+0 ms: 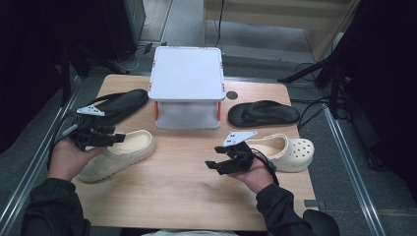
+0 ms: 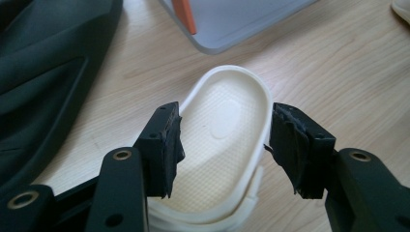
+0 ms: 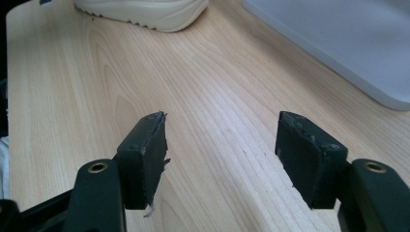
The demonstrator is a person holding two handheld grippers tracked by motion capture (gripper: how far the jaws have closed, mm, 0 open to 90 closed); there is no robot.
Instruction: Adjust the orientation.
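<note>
While the left gripper (image 2: 225,145) hovered over the cream clog (image 2: 227,125) at lower left of the high view, its jaws stood spread either side of the heel – gripping nothing. At lower centre, the right gripper (image 3: 220,154) was spread wide over bare desk (image 3: 212,87) – its mate clog (image 1: 290,150) just beside the hand.
</note>
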